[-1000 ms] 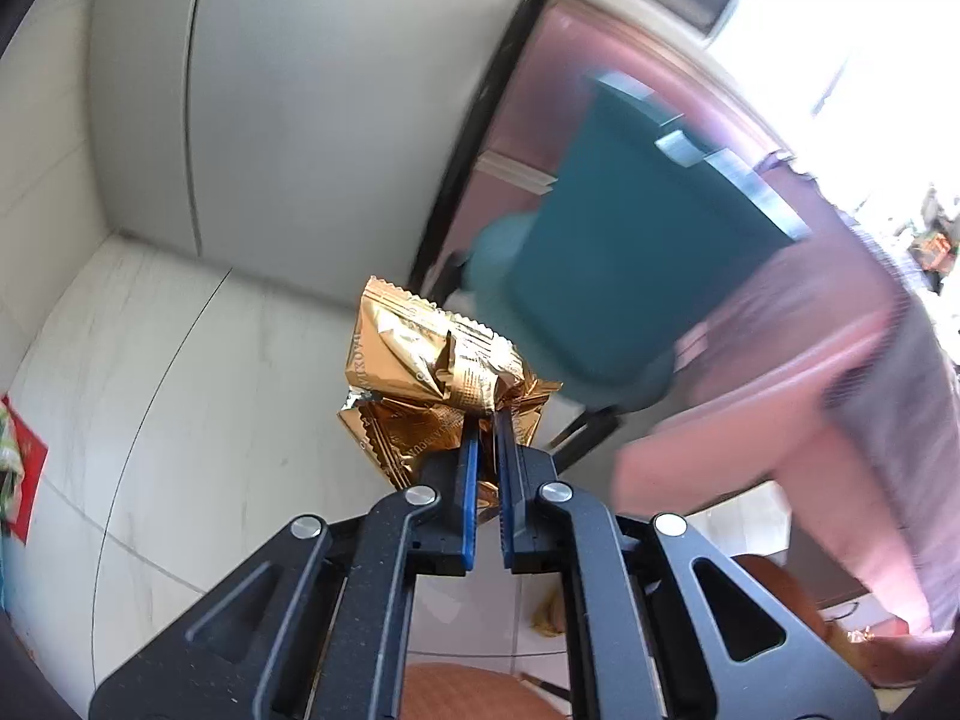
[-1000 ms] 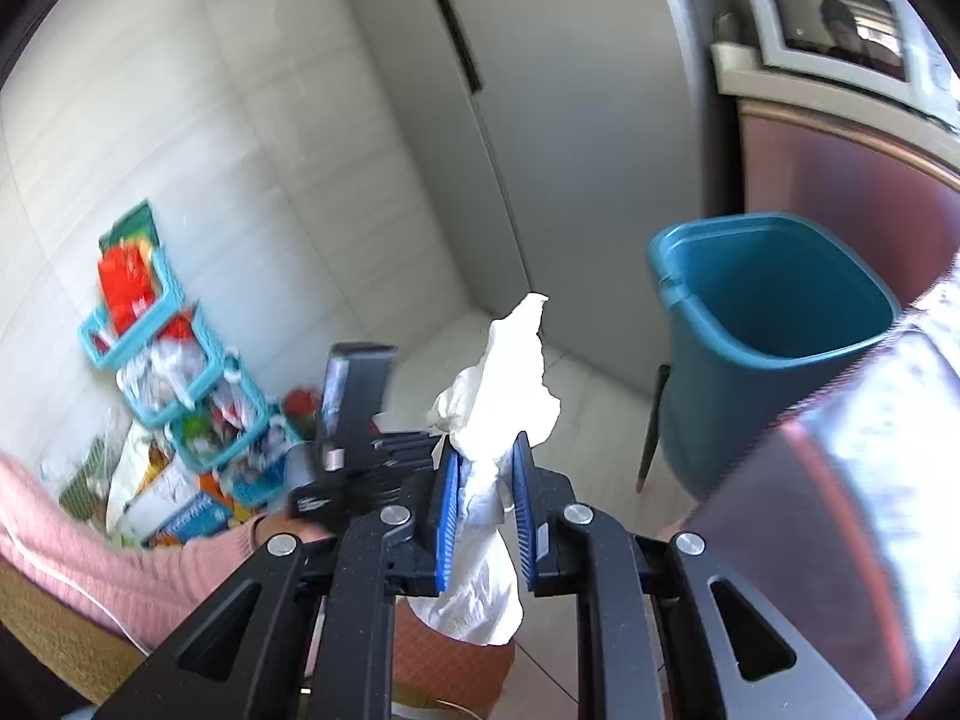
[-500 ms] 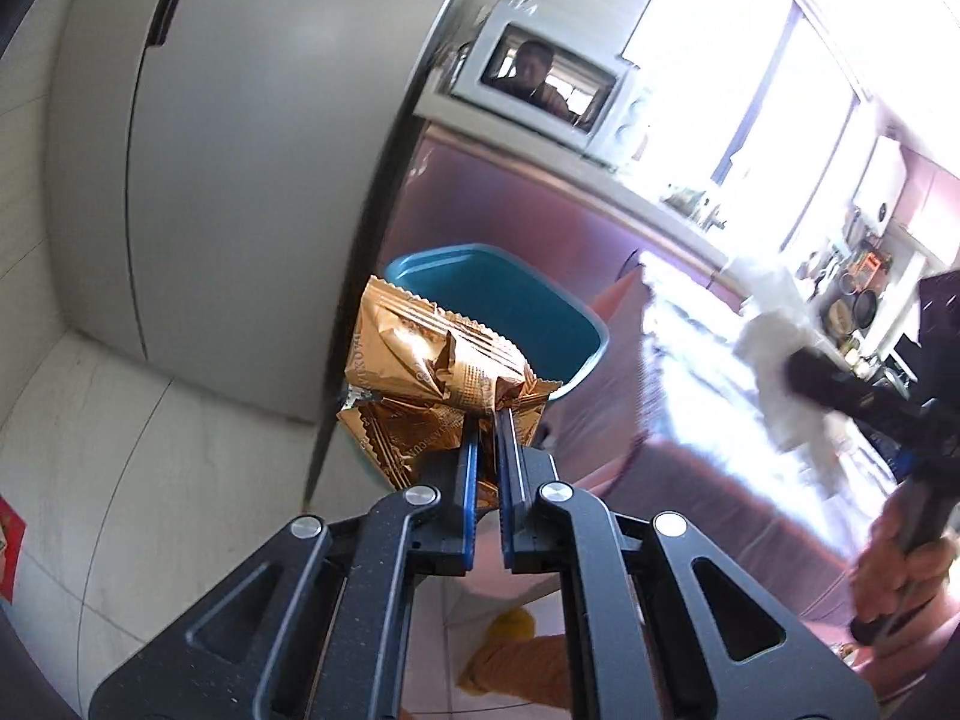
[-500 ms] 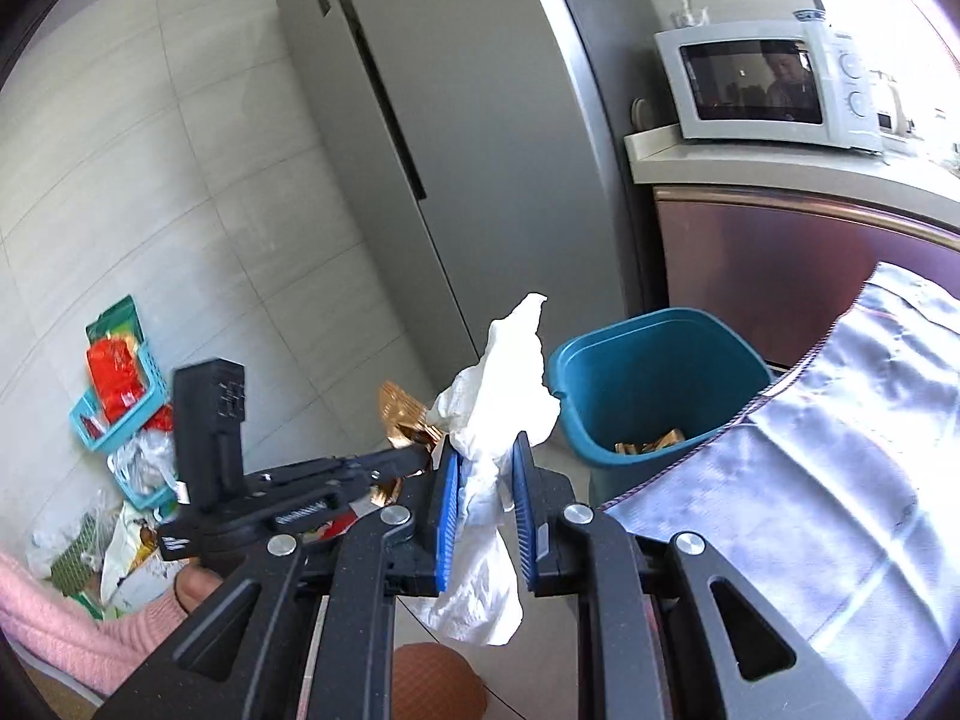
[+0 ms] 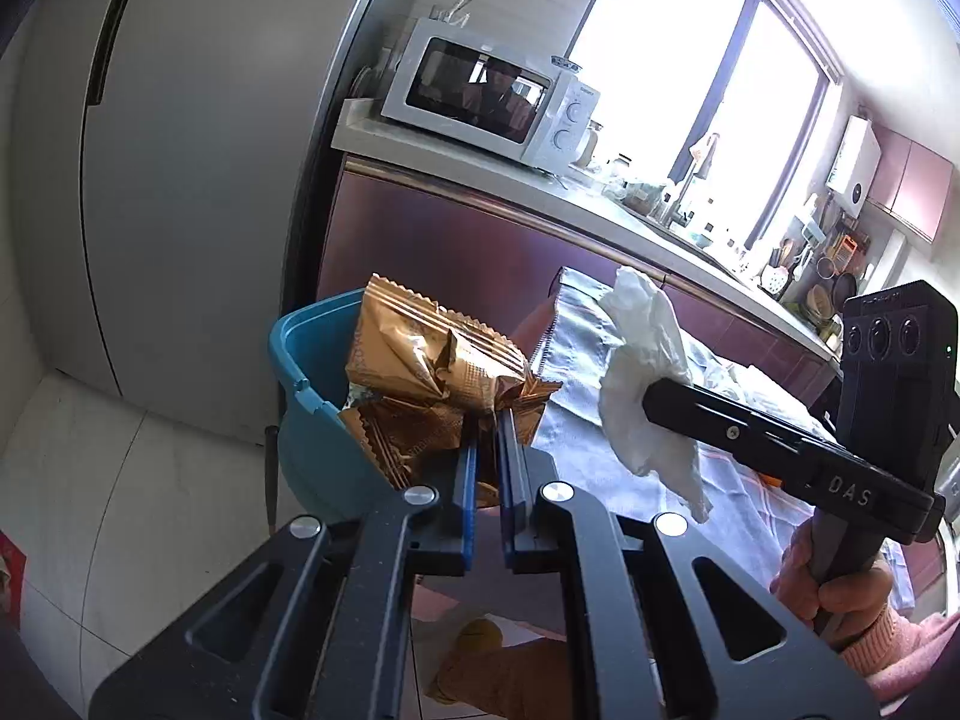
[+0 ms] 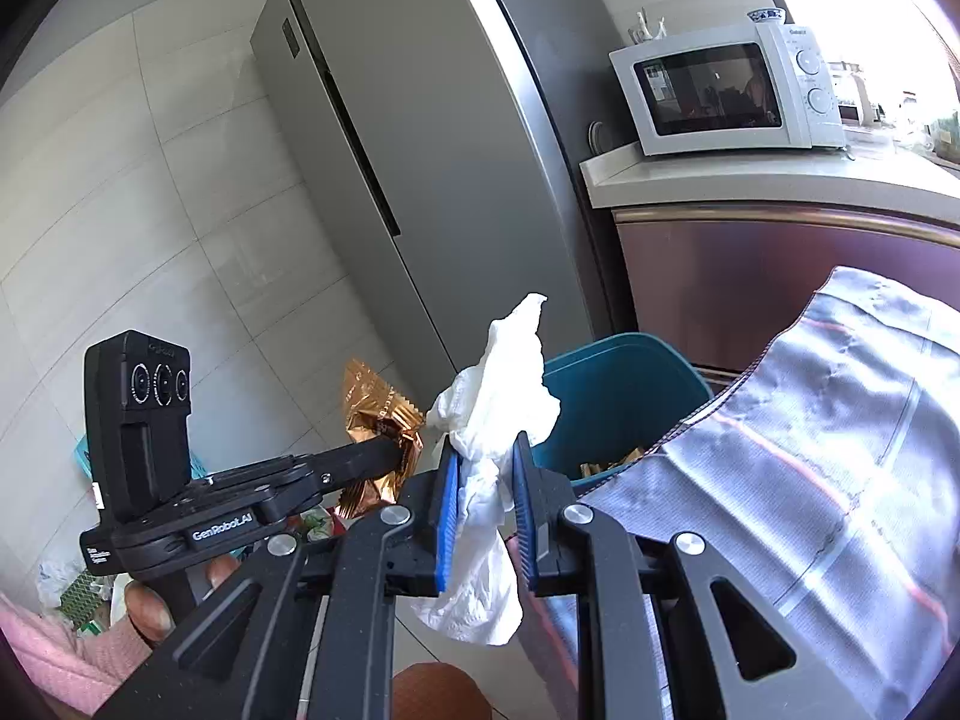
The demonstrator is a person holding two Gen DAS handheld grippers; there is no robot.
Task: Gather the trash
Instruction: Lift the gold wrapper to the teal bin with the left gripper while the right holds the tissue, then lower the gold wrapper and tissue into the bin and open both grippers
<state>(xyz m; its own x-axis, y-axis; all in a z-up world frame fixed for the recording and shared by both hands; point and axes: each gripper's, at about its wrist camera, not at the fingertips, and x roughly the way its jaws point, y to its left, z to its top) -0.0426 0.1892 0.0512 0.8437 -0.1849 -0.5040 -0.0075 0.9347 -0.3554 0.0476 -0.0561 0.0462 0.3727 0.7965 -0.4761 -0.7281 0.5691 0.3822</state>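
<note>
Trash is held in both grippers: a crumpled gold wrapper is pinched by the left gripper, jaws nearly closed on its bunched corner, and a white tissue is clamped by the right gripper, jaws narrow, w/ the tissue's loose tail left hanging below the pads. Both pieces are carried in the air, near the blue bin, which is set on the floor beside the fridge and at the edge of the cloth-covered tabletop. Some scraps can be seen inside the bin already.

Handling, as judged: both items are v. light and limp. The wrapper is foil-like, slick and crinkly, so a grip on the folded, bunched part is favoured over a flat single layer, which could slide out. The tissue is soft and easily torn; it is best taken at the wadded middle, as is done now, not at a thin end. Neither is fragile. Since almost no weight is there, either piece may cling to a pad on release, or drift outside the rim if let go too high, so release is prob. best made right over the bin's mouth.
</note>
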